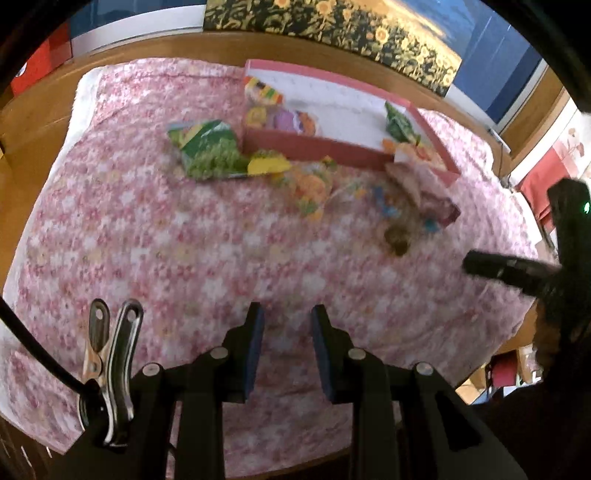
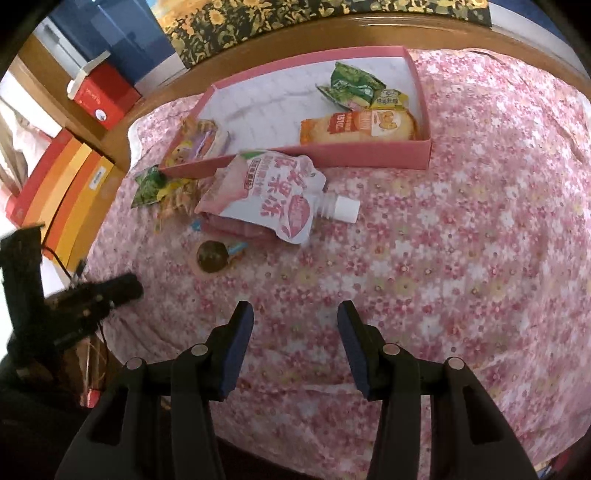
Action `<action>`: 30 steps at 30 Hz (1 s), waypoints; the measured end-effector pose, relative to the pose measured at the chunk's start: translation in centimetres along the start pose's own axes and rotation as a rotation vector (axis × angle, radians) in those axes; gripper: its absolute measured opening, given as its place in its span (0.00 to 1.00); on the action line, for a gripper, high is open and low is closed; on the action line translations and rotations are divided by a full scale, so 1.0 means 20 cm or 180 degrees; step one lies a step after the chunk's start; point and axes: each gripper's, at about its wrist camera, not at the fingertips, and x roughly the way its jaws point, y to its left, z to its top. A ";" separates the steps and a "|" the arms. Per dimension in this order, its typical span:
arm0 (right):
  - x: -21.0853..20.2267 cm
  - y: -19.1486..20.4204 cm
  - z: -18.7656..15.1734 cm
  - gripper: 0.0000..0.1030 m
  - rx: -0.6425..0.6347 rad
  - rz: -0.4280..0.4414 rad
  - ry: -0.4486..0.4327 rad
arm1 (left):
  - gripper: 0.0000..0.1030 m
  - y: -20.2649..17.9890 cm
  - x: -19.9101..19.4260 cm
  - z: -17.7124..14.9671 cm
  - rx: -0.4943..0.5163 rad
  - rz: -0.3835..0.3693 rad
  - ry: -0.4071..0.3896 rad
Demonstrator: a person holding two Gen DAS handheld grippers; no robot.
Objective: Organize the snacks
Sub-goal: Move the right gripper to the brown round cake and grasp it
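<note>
A pink box (image 1: 314, 149) (image 2: 295, 152) stands at the far side of the flowered cloth. In it lie an orange packet (image 2: 358, 127), a green packet (image 2: 351, 86) and a purple packet (image 2: 201, 144). In front of the box lie a green packet (image 1: 208, 147) (image 2: 147, 186), a pink spouted pouch (image 2: 266, 188), clear orange sweets bags (image 1: 310, 184) and a dark round candy (image 2: 211, 256) (image 1: 397, 240). My left gripper (image 1: 288, 317) hovers over bare cloth, open and holding nothing. My right gripper (image 2: 294, 308) stands open near the candy, wider and also holding nothing.
The pink flowered cloth (image 2: 461, 240) covers a wooden table (image 1: 44, 122). Red and orange boxes (image 2: 62, 177) stand off the table's left side. A sunflower picture (image 1: 332, 26) leans behind the box. A metal clip (image 1: 110, 350) hangs beside my left fingers.
</note>
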 end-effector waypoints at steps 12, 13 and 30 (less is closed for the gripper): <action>-0.19 -0.01 0.02 0.48 -0.0079 -0.0135 -0.0399 | 0.57 -0.19 0.06 0.17 0.0316 -0.0439 -0.0142; -0.22 -0.02 0.02 0.48 -0.0064 -0.0164 -0.0443 | 0.57 -0.21 0.07 0.18 0.0358 -0.0464 -0.0143; -0.32 -0.21 -0.06 0.48 0.0319 -0.0335 -0.0523 | 0.32 -0.41 0.20 0.19 0.0820 -0.0146 -0.0189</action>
